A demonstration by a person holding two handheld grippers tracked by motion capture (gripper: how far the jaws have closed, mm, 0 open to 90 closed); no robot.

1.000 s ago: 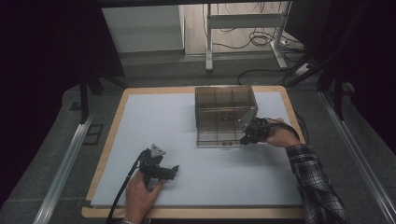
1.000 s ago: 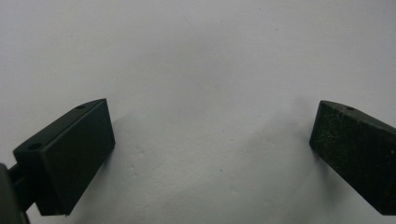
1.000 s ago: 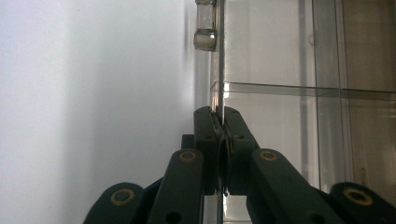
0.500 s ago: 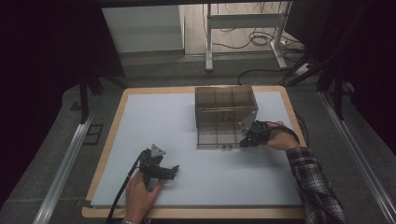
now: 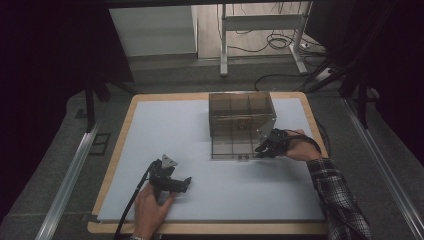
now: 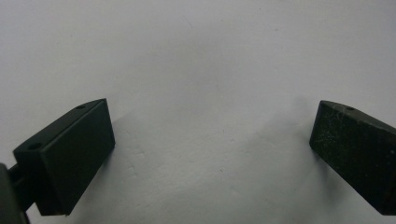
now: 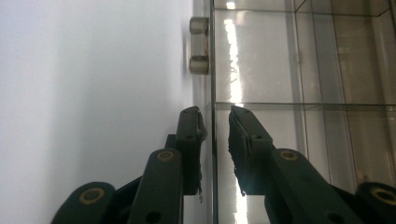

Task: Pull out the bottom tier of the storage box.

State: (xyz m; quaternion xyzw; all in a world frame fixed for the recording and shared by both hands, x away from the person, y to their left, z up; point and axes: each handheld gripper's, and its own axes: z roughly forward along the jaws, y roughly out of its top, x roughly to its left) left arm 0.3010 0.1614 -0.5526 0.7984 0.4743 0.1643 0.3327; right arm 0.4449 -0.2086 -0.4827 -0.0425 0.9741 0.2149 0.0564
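The left gripper point(image 5: 187, 181) is held open over the bare mat point(image 5: 165, 130), well apart from the box point(image 5: 241, 117). The box, clear, smoky and split into compartments, stands at the mat's far right, its flap point(image 7: 212, 140) folded down toward the person. The right gripper point(image 7: 214, 135) is set astride the flap's thin edge, which runs away along the jaws; these have just been opening, and the pads seem not to press on it
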